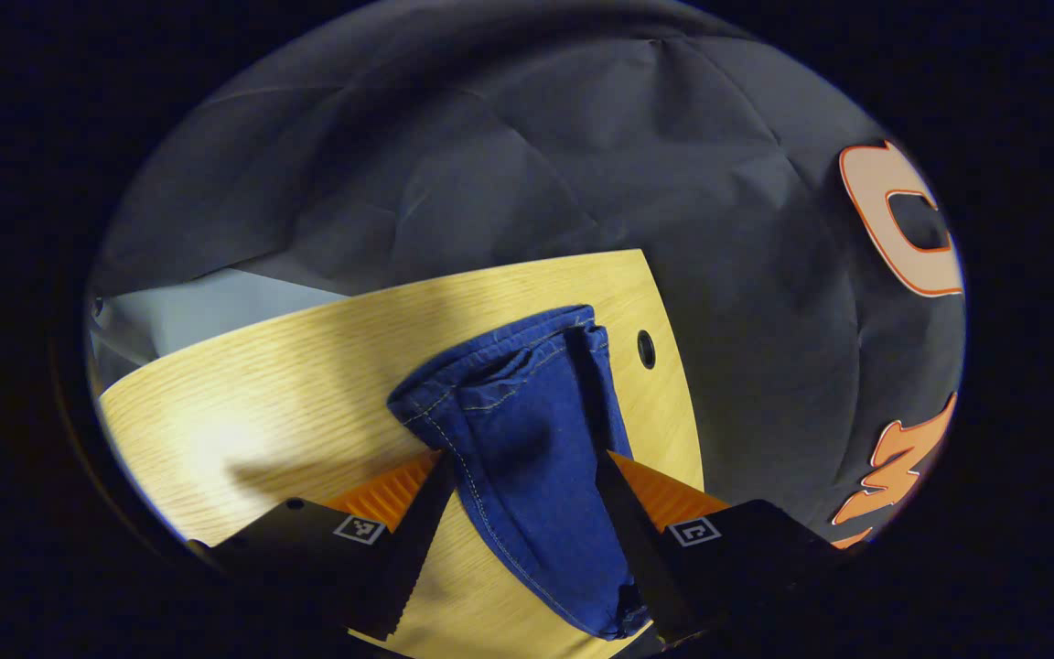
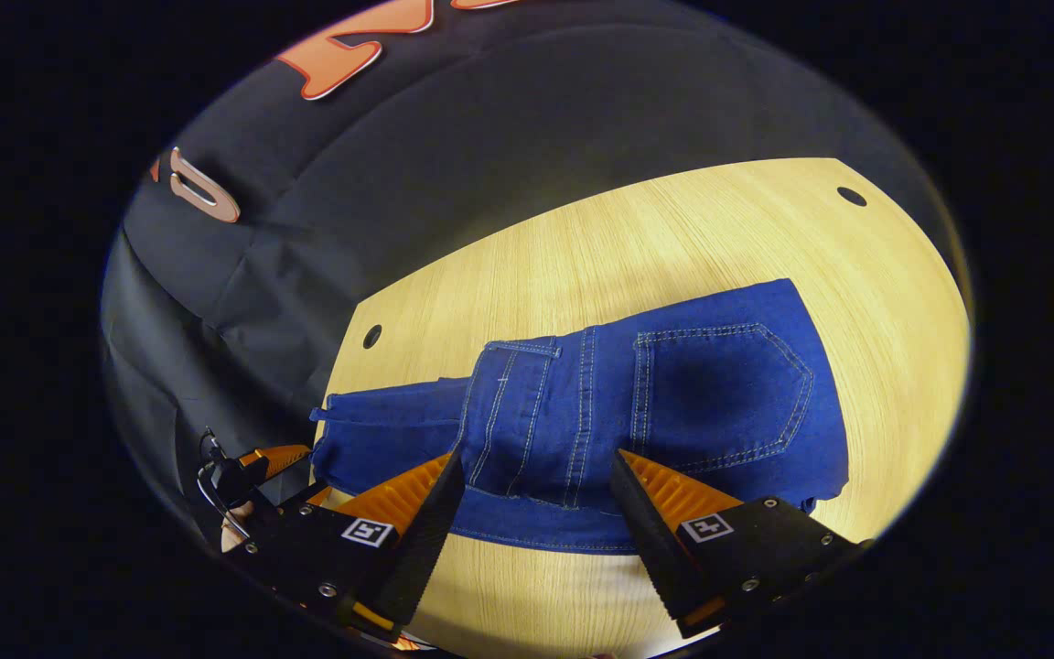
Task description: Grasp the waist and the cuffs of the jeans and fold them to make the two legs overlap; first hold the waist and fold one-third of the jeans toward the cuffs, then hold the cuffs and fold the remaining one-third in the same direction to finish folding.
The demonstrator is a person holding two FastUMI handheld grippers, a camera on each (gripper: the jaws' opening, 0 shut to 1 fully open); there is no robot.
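Jeans (image 2: 637,412) at my twelve o'clock, long axis running nine to three on the table (image 2: 673,238).
My right gripper (image 2: 536,513) hangs open over the waist; my left gripper (image 1: 522,513) open astride the cuffs.

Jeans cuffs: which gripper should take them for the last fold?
Left. The left gripper straddles the jeans at their narrow leg end; the right gripper sits by the back pocket.

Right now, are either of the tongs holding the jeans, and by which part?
Neither. Both tongs are open: the left tongs straddle the jeans at the leg end, the right tongs straddle the folded waist edge.
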